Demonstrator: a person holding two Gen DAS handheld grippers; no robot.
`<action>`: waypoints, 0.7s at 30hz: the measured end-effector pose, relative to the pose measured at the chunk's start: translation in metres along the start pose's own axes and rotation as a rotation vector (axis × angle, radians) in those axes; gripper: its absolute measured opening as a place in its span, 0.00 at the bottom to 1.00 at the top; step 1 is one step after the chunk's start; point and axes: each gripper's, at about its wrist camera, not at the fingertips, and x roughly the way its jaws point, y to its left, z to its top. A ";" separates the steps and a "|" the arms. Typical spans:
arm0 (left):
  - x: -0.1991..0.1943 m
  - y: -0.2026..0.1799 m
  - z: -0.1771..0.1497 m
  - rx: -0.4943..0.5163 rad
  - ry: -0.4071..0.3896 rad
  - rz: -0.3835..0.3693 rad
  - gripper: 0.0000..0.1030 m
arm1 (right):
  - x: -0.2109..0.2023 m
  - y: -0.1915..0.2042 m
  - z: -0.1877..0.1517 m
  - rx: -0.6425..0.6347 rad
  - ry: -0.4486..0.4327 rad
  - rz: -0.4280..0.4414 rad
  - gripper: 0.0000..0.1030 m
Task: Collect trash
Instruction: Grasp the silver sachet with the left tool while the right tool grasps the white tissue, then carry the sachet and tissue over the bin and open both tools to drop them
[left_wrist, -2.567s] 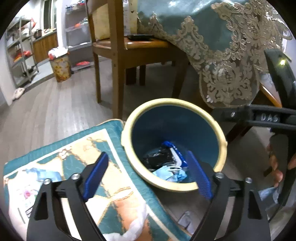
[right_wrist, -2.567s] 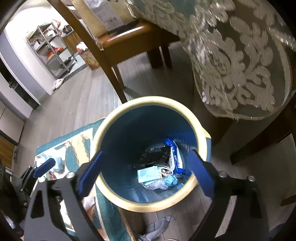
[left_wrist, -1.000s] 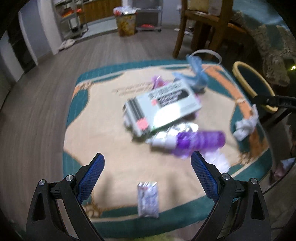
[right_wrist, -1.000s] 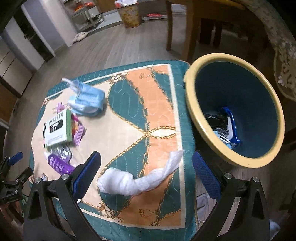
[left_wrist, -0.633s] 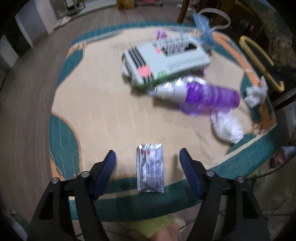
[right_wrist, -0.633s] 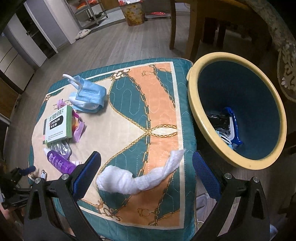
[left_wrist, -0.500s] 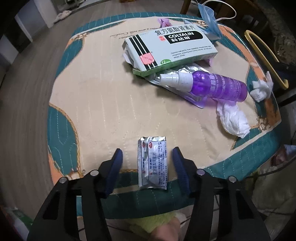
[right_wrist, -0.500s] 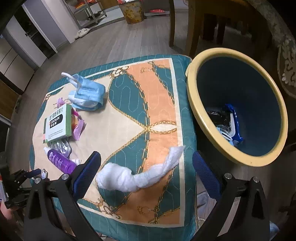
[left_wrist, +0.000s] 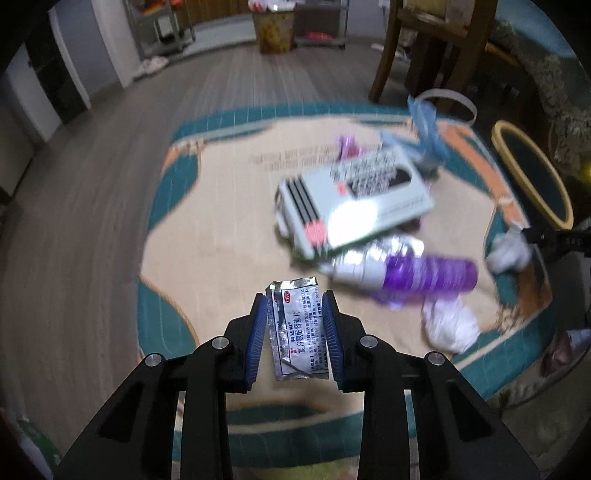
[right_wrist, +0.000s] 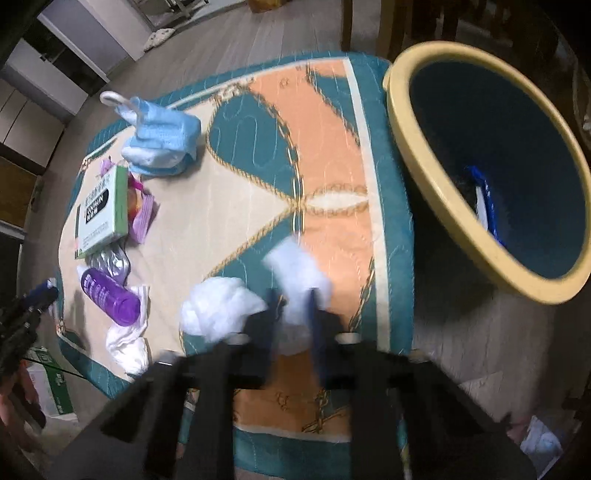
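Observation:
My left gripper (left_wrist: 294, 295) is shut on a silver foil medicine sachet (left_wrist: 298, 325) and holds it above the patterned mat (left_wrist: 221, 206). My right gripper (right_wrist: 293, 295) is shut on a white crumpled tissue (right_wrist: 295, 273), lifted over the mat's near right part. The yellow-rimmed blue bin (right_wrist: 443, 192) stands right of the mat with trash inside. On the mat lie a green-white medicine box (left_wrist: 354, 206), a purple spray bottle (left_wrist: 417, 275), a blue face mask (right_wrist: 162, 136) and another white tissue (left_wrist: 450, 325).
A wooden chair (left_wrist: 424, 48) and a table with a lace cloth (left_wrist: 554, 85) stand behind the bin. A small patterned waste basket (left_wrist: 275, 31) and shelves are far back on the wood floor. A green carton (right_wrist: 51, 384) lies left of the mat.
My left gripper closed on the foil sachet and lifted it off the mat. My right gripper dropped to the white tissue, closed on it and raised it.

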 end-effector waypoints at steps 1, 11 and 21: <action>-0.002 -0.005 0.006 0.003 -0.010 0.000 0.31 | -0.006 0.000 0.002 -0.004 -0.024 0.002 0.05; -0.030 -0.047 0.047 0.055 -0.141 -0.043 0.31 | -0.097 0.010 0.030 -0.081 -0.353 0.087 0.05; -0.062 -0.101 0.087 0.077 -0.254 -0.130 0.31 | -0.118 -0.022 0.044 -0.026 -0.414 0.107 0.05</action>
